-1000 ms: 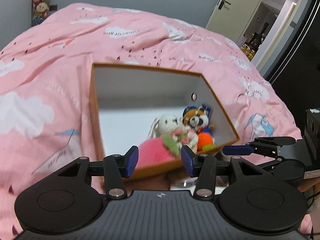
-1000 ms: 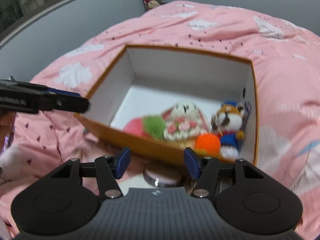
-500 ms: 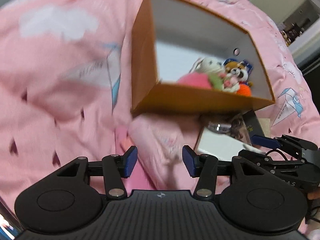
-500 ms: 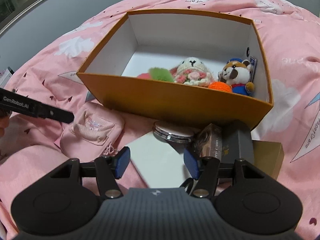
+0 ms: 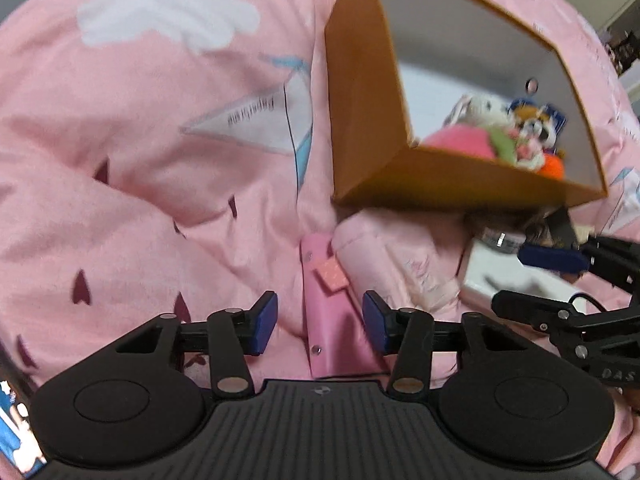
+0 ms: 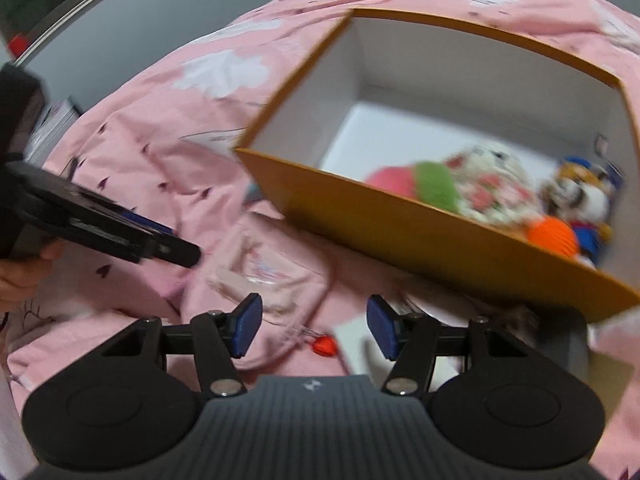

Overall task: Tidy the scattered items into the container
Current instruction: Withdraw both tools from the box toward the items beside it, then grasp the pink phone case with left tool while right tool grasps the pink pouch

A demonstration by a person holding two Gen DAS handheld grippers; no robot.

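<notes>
An orange box (image 5: 360,100) with white inner walls stands on the pink bed; its front wall (image 6: 400,220) faces me. Inside lie a white bunny plush (image 6: 492,184), a fox plush (image 6: 580,192), an orange ball (image 6: 554,236) and a pink-and-green toy (image 6: 416,182). My left gripper (image 5: 320,322) points down over a flat pink wallet (image 5: 328,320). Its jaws are closing, with the wallet between them and the pads clear of it. My right gripper (image 6: 314,326) hangs open above a pale pink pouch (image 6: 272,280), its red charm (image 6: 323,345) and a white box (image 6: 356,340).
The pink pouch (image 5: 392,256) and white box (image 5: 504,276) lie in front of the orange box, with a dark box (image 6: 572,332) beside them. The right gripper (image 5: 520,280) shows at the left view's right edge, the left gripper (image 6: 176,248) in the right view. A rumpled duvet (image 5: 140,160) spreads left.
The left view has tipped down from the box interior onto the bed and the pink wallet. The right gripper has shifted left, from over the white box toward the pouch. Both stay open.
</notes>
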